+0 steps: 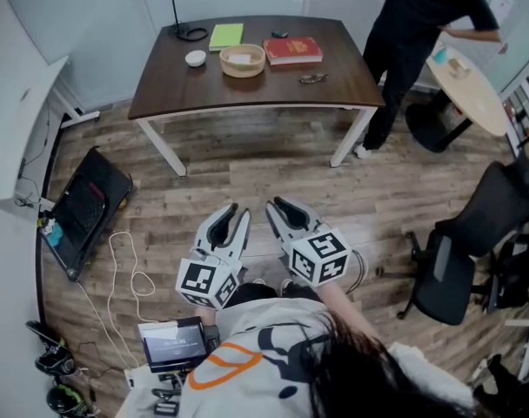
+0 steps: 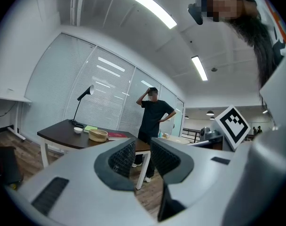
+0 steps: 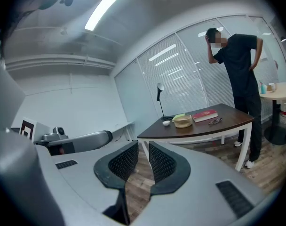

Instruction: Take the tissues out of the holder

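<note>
The tissue holder (image 1: 243,60) is a round woven basket with white tissue in it, on the dark wooden table (image 1: 247,90) across the room. It also shows in the left gripper view as the holder (image 2: 98,135) and in the right gripper view as the holder (image 3: 182,121). My left gripper (image 1: 237,212) and right gripper (image 1: 276,205) hang side by side close to my body, over the wood floor, far short of the table. Both point toward it. The left gripper (image 2: 142,144) and the right gripper (image 3: 143,147) each show jaws drawn nearly together with nothing between them.
On the table lie a red book (image 1: 292,50), a green notebook (image 1: 227,36), a small white bowl (image 1: 196,57), glasses (image 1: 313,79) and a desk lamp (image 1: 179,7). A person in black (image 1: 417,33) stands at its right end. Nearby are an office chair (image 1: 473,251), a floor cable (image 1: 125,273) and a black case (image 1: 86,212).
</note>
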